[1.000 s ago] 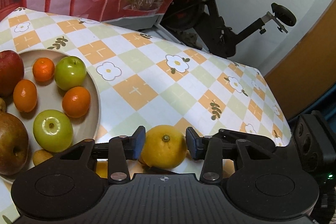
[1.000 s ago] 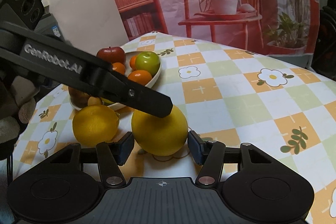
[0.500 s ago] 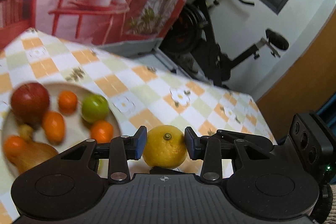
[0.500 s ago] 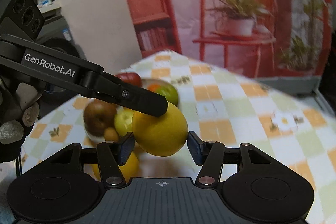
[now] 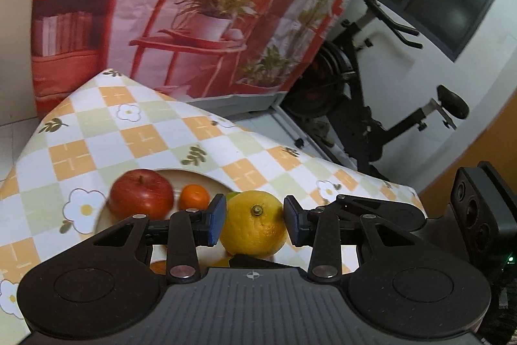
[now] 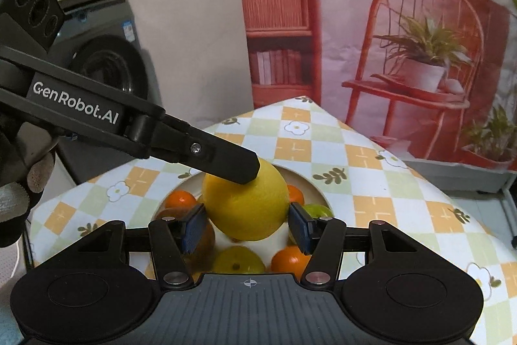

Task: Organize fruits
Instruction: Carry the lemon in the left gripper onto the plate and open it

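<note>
One large yellow citrus fruit (image 5: 253, 227) hangs in the air above the beige plate (image 6: 310, 183), and both grippers are on it. My left gripper (image 5: 254, 223) is shut on its sides, stem end facing the camera. My right gripper (image 6: 247, 225) clamps the same fruit (image 6: 248, 209) crosswise. The left gripper's finger (image 6: 226, 159) presses on its far top side. In the plate lie a red apple (image 5: 140, 193), small oranges (image 5: 194, 196), a green apple (image 6: 318, 210) and a brown fruit, partly hidden.
The checked flower tablecloth (image 5: 145, 134) ends in a corner just beyond the plate. An exercise bike (image 5: 355, 105) stands off the table's right side. A washing machine (image 6: 106, 67) stands to the left. A gloved hand (image 6: 19, 183) holds the left gripper.
Both grippers have lifted the yellow fruit off the tablecloth and carried it over the plate. A second yellow fruit stayed on the table and is now out of sight.
</note>
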`<state>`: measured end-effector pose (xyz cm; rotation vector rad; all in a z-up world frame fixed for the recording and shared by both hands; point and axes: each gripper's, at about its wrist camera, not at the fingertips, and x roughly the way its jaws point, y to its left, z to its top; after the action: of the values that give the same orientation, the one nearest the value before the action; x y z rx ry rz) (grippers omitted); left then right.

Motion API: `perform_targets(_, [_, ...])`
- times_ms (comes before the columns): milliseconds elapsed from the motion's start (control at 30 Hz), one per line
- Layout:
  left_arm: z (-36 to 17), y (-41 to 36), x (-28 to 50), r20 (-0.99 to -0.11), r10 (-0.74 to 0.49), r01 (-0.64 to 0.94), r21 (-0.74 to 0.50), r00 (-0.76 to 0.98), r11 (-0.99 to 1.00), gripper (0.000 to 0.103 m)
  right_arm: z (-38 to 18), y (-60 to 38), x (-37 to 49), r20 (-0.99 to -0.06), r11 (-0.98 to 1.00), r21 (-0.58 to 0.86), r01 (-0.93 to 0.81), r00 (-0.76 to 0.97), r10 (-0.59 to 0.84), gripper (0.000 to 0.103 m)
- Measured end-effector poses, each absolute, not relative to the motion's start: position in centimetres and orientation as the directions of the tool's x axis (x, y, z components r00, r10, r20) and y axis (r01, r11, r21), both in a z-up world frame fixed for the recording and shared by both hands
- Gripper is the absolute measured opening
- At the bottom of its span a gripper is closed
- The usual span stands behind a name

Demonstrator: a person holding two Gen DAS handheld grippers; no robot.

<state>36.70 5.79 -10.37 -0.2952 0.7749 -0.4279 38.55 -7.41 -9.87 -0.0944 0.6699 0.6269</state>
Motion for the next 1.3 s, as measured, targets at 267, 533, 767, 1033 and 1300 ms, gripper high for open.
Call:
perform_targets(267, [-12.3, 6.7, 38.5, -0.627, -0.477, 0.23, -0.436, 0.616, 0.87, 0.039, -11.7, -6.3, 40.7, -0.655, 0.825, 0.098, -0.556, 0.588, 0.474, 0.051])
perform_targets(533, [-13.3, 6.8, 39.3, -0.638, -0.47, 0.204, -0.447, 0.61, 0.871, 0.037, -12.7, -6.5, 41.1, -0.66, 0.839, 0.089, -0.537, 0.599, 0.454, 0.052])
perform_targets(767, [-13.5, 7.1, 39.1, -0.664, -0.417, 0.163, -0.411, 0.62, 0.897, 0.035, -12.5, -6.5, 40.5, -0.656, 0.835, 0.087, -0.543, 0.6, 0.459, 0.052])
perform_targets(1033, [-11.8, 7.2, 37.4, -0.652, -0.37, 0.155, -0.363, 0.662, 0.919, 0.035, -11.8, -8.2, 38.3, -0.636, 0.849, 0.087, -0.521, 0.627, 0.45, 0.052])
perform_targets(1300, [-10.7, 6.2, 34.1, -0.641, -0.302, 0.168, -0.262, 0.706, 0.95, 0.035, -11.7, -10.0, 35.0, -0.595, 0.863, 0.125, -0.49, 0.659, 0.46, 0.053])
